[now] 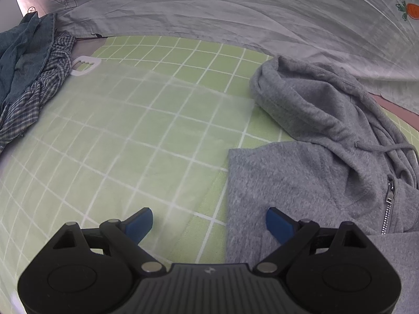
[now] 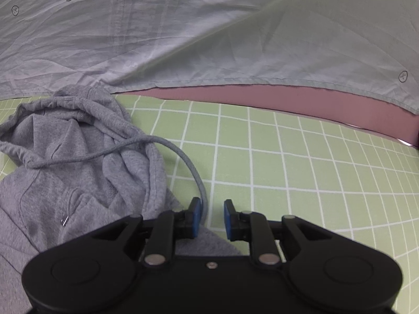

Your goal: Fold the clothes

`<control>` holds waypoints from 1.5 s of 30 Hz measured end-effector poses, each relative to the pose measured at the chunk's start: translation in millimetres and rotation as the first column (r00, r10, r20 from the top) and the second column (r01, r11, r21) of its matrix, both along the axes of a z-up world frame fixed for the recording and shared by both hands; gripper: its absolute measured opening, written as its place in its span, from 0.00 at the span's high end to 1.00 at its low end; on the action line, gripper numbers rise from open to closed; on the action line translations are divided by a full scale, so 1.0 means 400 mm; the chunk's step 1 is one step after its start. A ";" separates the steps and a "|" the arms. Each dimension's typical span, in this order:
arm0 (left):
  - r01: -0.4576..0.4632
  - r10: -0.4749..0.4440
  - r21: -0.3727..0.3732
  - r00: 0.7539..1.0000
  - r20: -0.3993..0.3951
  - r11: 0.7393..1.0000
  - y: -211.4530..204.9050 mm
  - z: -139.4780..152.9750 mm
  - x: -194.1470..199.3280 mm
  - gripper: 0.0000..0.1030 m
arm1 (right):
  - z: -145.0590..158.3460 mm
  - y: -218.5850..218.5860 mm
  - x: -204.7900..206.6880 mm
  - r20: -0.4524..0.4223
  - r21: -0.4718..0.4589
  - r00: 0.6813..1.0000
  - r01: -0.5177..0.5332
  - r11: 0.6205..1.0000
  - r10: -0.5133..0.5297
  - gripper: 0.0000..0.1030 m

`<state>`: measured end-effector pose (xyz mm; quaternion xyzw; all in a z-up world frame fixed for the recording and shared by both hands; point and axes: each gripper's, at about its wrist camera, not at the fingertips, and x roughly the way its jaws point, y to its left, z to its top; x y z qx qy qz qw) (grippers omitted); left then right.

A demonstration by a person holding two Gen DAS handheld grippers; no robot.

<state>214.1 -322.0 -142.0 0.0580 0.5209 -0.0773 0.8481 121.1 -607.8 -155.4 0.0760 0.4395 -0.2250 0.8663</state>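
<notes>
Looking along the left gripper point(image 1: 209, 222), its jaws are standing spread wide with nothing between them, one blue pad over the green checked sheet point(image 1: 131, 130), the other over the grey hoodie point(image 1: 301, 183). That hoodie is lying at the right, hood pointing away toward the pale grey cover point(image 1: 209, 7), zipper point(image 1: 389, 206) running lengthwise. A translucent folding board point(image 1: 146, 110) is lying in the middle; blue and plaid clothes point(image 1: 28, 78) are piling at the left.

Switching to the right gripper point(image 2: 212, 218), its jaws are sitting narrowly apart, the hoodie's drawcord point(image 2: 183, 159) looping down between them, pads not visibly pressing it. Only here is a pink strip point(image 2: 288, 99) showing beyond the sheet.
</notes>
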 end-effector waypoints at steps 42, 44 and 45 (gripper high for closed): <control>-0.035 0.038 -0.069 0.999 0.033 0.997 0.058 0.070 -0.037 0.09 | 0.122 0.193 -0.243 0.080 0.192 0.997 -0.010 0.981 -0.006 0.59; -0.051 0.052 -0.069 0.998 0.025 0.996 0.065 0.067 -0.031 0.09 | 0.148 0.177 -0.235 0.123 0.175 0.992 -0.007 0.985 -0.015 0.49; -0.057 0.059 -0.070 0.998 0.021 0.996 0.067 0.065 -0.026 0.09 | 0.158 0.167 -0.229 0.139 0.167 0.990 -0.003 0.986 -0.021 0.47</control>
